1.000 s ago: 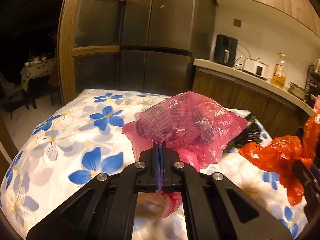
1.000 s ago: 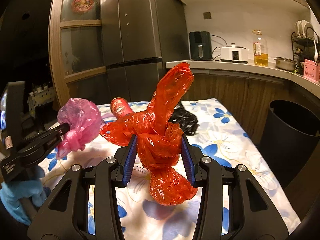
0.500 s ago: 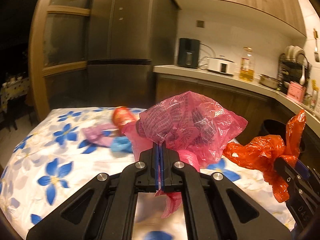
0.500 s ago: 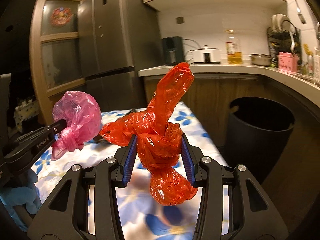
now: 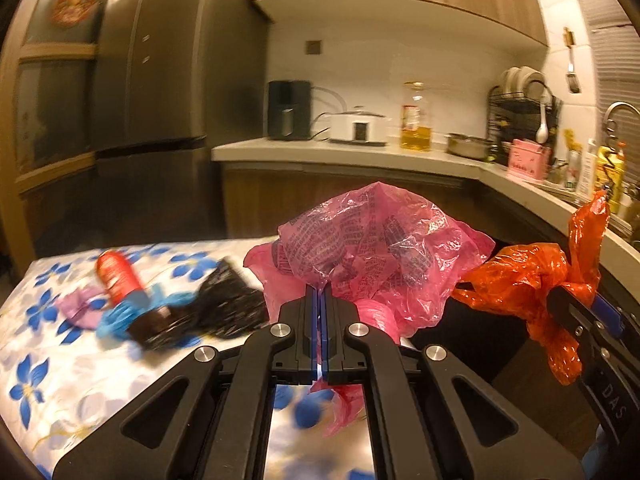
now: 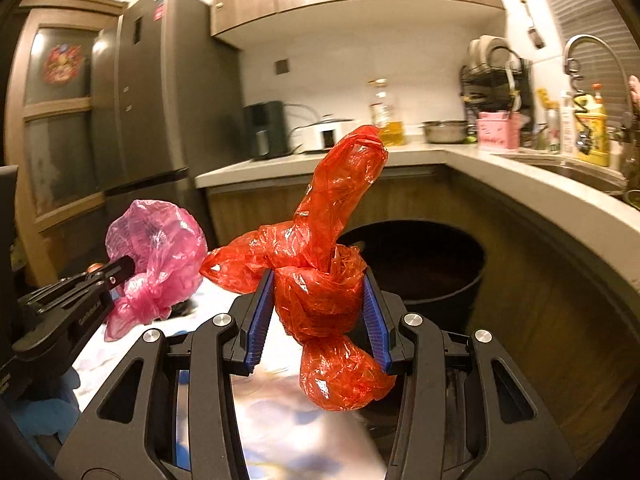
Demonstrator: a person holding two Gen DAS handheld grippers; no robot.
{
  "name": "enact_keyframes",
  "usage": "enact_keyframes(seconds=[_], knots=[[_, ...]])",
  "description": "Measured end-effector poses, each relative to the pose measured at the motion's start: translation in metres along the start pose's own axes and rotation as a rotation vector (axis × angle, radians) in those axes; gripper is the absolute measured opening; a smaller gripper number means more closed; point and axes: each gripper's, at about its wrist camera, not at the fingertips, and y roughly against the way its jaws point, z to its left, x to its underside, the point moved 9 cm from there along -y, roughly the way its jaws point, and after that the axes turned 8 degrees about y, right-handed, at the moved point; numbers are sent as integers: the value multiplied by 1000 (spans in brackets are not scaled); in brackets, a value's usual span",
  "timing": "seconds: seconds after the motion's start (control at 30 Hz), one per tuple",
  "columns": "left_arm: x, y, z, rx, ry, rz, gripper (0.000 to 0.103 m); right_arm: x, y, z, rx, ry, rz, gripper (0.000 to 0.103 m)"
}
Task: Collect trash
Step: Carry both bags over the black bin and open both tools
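the left tongs [image 5: 319,334] are pinched tight on the neck of a pink bag [image 5: 372,248] held above the flowered desk [image 5: 60,360], while the right tongs [image 6: 320,316] clamp a knotted red bag [image 6: 320,280] in front of what looks like a black bin [image 6: 420,264].

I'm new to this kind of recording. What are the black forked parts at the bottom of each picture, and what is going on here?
No robot here: a person carries a two-finger claw in each hand, with a fisheye camera on each looking along its fingers. In the left wrist view, the left claw is shut on a thin fold of a pink bag. In the right wrist view, the right claw squeezes a knotted red bag. Each claw also shows in the other's picture. Left on the flowered tablecloth: a red can, black plastic, blue and purple scraps. A dark bin stands beyond the red bag.
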Motion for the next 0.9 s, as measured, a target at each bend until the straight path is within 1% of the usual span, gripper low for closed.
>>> enact_keyframes(seconds=[0.1,0.27,0.37,0.5,0.7,0.9], knots=[[-8,-7,-26,41,-17,-9,1,-6,-3,-23,42,-13,-14,42],[-16,-17,-56,83,-34,-19,1,-12,-11,-56,100,-27,-22,42],[-21,-25,-74,107,-40,-23,1,-15,-15,-68,123,-29,-24,42],[-26,-35,-91,127,-44,-29,1,-20,-24,-86,149,-35,-26,42],[-28,-53,-108,147,-52,-29,1,-29,-39,-102,183,-28,-30,42],[-25,-76,-123,164,-46,-7,1,-30,-61,-114,205,-23,-10,42]])
